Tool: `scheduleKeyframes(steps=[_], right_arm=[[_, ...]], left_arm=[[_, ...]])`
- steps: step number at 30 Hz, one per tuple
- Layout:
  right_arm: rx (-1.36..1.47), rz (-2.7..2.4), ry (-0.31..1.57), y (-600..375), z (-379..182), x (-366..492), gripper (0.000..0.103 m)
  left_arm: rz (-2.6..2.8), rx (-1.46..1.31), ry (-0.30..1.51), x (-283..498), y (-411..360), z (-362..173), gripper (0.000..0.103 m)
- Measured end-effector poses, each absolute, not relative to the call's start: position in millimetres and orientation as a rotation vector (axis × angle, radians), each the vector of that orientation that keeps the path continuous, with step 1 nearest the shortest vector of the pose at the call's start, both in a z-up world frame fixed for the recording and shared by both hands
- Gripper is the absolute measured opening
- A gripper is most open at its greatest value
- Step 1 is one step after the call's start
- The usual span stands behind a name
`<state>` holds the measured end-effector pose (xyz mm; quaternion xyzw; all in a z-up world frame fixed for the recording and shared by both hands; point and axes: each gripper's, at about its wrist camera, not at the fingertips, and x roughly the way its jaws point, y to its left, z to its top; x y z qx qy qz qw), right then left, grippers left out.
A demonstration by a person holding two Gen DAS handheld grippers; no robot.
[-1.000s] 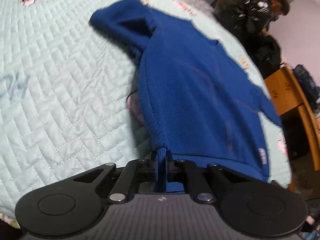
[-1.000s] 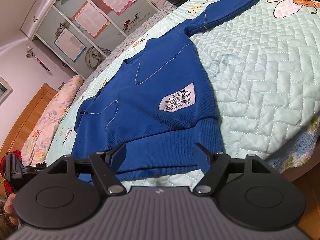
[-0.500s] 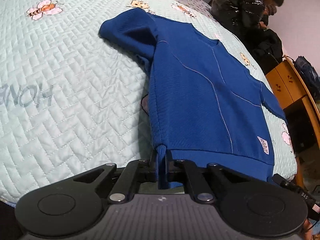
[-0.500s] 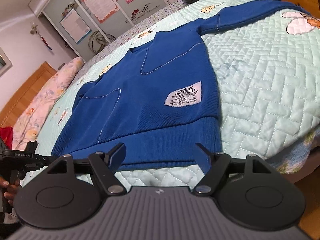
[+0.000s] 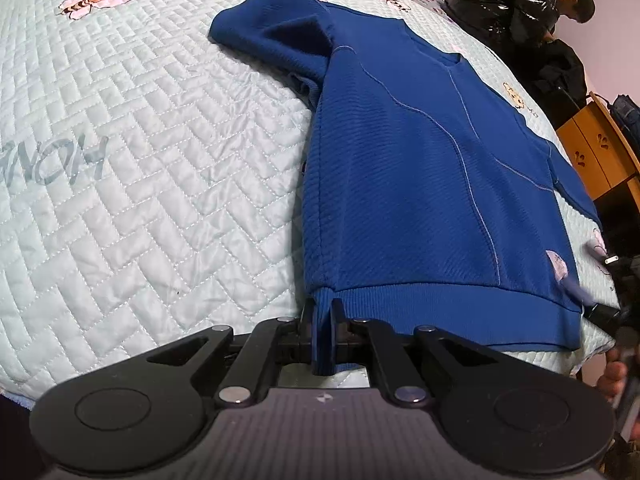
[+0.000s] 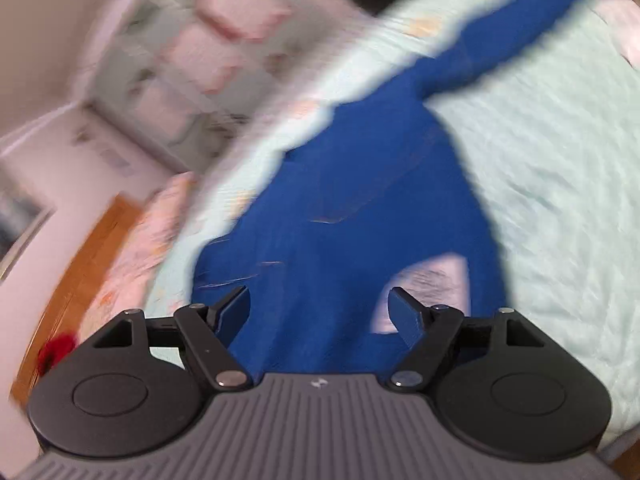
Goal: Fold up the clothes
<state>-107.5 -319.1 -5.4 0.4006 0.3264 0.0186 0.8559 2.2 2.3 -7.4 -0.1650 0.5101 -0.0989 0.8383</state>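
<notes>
1. While a blue sweater (image 5: 420,184) lies spread on a quilted bedspread (image 5: 140,168), the left gripper (image 5: 322,312) pinches a corner of its ribbed hem.
2. Blurred, the right gripper (image 6: 320,308) hangs over the hem near the white label (image 6: 428,280), its jaws apart, closing slightly, gripping nothing.

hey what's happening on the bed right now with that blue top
A person is folding a blue sweatshirt spread flat on a quilted bedspread. The left gripper is clamped on one corner of its ribbed hem. The right gripper is open over the hem near the white patch, not gripping yet.
</notes>
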Motion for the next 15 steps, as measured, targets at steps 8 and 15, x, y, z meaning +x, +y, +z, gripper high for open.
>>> scheduleKeyframes(steps=[8,15], right_arm=[[0.878,-0.135,0.658,-339.9,-14.8,-137.2,0.009],[0.674,0.002,0.612,-305.4,19.8,-95.8,0.027]], left_arm=[[-0.214,-0.374,1.065,0.6,6.1,-3.0,0.008],[-0.157,-0.353,0.983,-15.5,19.9,20.1,0.009]])
